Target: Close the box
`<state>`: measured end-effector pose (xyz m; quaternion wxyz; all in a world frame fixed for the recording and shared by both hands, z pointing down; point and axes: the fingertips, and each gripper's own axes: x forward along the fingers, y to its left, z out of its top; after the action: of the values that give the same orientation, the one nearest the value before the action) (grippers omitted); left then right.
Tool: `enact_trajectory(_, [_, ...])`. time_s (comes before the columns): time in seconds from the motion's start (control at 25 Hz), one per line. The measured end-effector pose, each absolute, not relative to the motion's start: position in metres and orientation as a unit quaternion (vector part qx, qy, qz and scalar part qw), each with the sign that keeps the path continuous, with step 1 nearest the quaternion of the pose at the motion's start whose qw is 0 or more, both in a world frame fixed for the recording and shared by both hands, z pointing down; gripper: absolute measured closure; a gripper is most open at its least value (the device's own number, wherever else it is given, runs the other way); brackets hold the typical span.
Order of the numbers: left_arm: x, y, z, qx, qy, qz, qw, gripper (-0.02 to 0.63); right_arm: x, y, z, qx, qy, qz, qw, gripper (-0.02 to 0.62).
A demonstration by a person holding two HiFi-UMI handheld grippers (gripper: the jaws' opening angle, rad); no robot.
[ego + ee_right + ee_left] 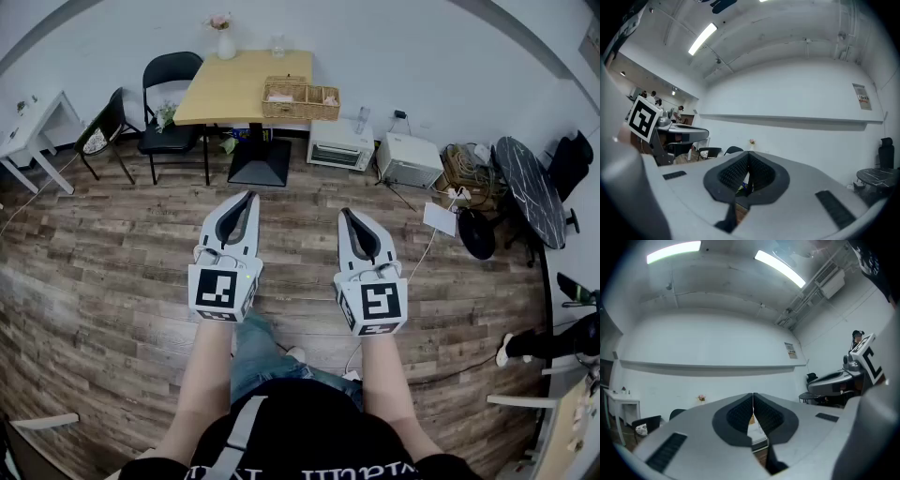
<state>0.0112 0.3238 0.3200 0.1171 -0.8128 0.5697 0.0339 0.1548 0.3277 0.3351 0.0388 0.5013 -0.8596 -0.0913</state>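
Standing well back on the plank floor (112, 253), holding the left gripper (250, 197) and the right gripper (345, 214) side by side in the middle of the frame, both pointing up-frame toward the worktop (220, 94). Holding both pairs of jaws pressed fully together with nothing between them, showing ribbed dark pads meeting along a thin seam inside smooth grey shells in each gripper view. Probably carrying them this way as a neutral pose, being far too distant to reach anything yet. Finding the box (300, 112) at the upper centre of the frame, sitting on the right end of the worktop, well apart from both grippers. Appearing woven like wicker, tan, rectangular and divided into compartments, with pale things inside and the top seemingly uncovered. Being too small to tell where the lid or its hinge lies. Resting on pale, smooth wood with rounded corners, alongside a white vase (226, 45) at the far edge, placed well apart from the box. Judging the task as not yet started, needing an approach to the worktop first, then likely pushing the lid over with shut jaws instead of pinching it.
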Motion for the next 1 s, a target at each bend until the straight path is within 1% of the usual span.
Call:
enact_trajectory(0.24, [0.015, 0.327, 0.311, -0.81, 0.571, 0.026, 0.129, 0.594, 0.159, 0.33, 0.322, 0.5, -0.86, -0.098, 0.031, 0.581])
enact_trajectory(0.4, [0.018, 0.322, 0.319, -0.819, 0.56, 0.013, 0.124, 0.592, 0.161, 0.324, 0.323, 0.506, -0.858, -0.086, 0.019, 0.581])
enact_trajectory(0.52, [0.021, 0.315, 0.327, -0.834, 0.543, 0.004, 0.101, 0.585, 0.163, 0.316, 0.322, 0.517, -0.852, -0.079, 0.008, 0.581])
enact_trajectory(0.56, [0.021, 0.312, 0.331, -0.84, 0.535, 0.002, 0.09, 0.501, 0.162, 0.314, 0.323, 0.52, -0.851, -0.079, 0.01, 0.58])
enact_trajectory(0.6, [0.021, 0.308, 0.333, -0.846, 0.527, 0.0, 0.08, 0.33, 0.161, 0.311, 0.324, 0.522, -0.849, -0.08, 0.013, 0.581])
enact_trajectory(0.64, [0.02, 0.304, 0.335, -0.85, 0.522, -0.003, 0.075, 0.264, 0.159, 0.307, 0.325, 0.523, -0.849, -0.081, 0.015, 0.58])
enact_trajectory(1.0, [-0.02, 0.23, 0.336, -0.846, 0.529, 0.004, 0.066, 0.262, 0.136, 0.239, 0.331, 0.541, -0.838, -0.071, 0.031, 0.58])
